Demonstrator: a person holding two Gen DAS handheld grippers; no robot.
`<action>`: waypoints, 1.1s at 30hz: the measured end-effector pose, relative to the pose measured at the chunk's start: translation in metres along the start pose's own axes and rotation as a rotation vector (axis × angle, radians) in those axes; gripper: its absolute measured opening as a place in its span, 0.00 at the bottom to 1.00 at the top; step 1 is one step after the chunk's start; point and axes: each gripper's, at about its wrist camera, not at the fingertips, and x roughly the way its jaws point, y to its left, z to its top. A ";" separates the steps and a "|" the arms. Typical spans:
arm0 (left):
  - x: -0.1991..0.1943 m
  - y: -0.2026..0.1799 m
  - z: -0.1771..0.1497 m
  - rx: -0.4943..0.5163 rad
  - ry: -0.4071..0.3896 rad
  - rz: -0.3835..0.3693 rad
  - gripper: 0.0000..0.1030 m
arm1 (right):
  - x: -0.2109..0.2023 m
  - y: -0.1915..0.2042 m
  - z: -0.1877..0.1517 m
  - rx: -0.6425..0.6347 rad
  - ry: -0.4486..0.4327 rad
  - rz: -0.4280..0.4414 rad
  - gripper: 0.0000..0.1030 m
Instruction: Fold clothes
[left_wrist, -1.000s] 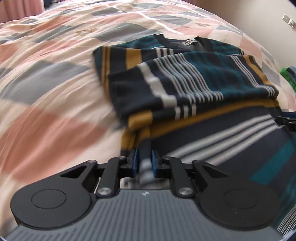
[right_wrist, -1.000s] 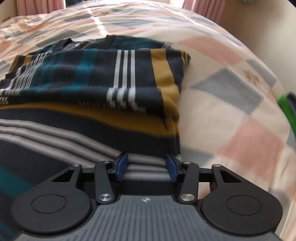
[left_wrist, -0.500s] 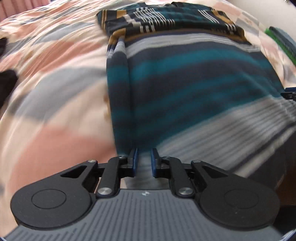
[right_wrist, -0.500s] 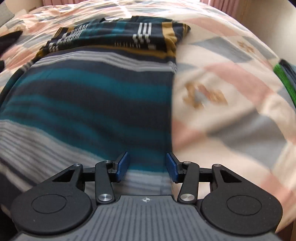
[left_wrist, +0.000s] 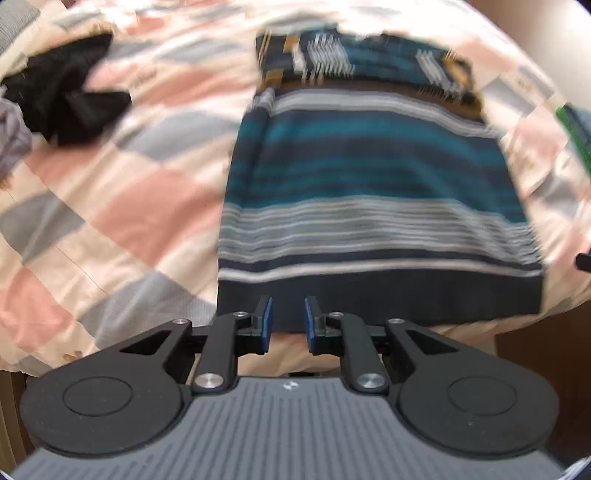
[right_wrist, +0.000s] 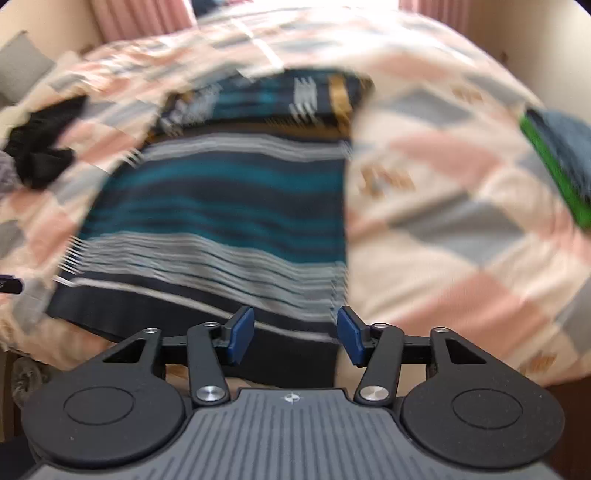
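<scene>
You've pulled both grippers back off the dark teal-and-white striped knit shirt (left_wrist: 369, 184); your left gripper (left_wrist: 286, 319) gapes narrowly, right gripper (right_wrist: 295, 334) wide, both empty, hovering at its hem.

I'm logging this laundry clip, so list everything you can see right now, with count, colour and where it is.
Striped shirt: one, navy, teal, grey and mustard, flat on the bed with sleeves folded in, hem at the near edge.
Bedspread: one, pink, grey and cream checks, covering the bed.
Black garment: one, crumpled, far left.
Grey cloth: one, at the left edge.
Green and blue item: one, on the right, too blurred to identify.
Left gripper: black with blue pads, open, at the hem.
Right gripper: same colours, open, at the hem's right corner.
</scene>
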 end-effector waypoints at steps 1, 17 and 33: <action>-0.012 -0.005 0.005 0.002 -0.013 0.008 0.18 | -0.011 0.005 0.006 -0.007 -0.014 0.005 0.57; -0.095 -0.030 0.035 0.076 -0.086 0.024 0.32 | -0.092 0.060 0.023 0.028 -0.082 0.058 0.67; -0.095 -0.030 0.006 0.086 -0.095 0.025 0.33 | -0.109 0.043 -0.010 0.026 -0.108 0.054 0.69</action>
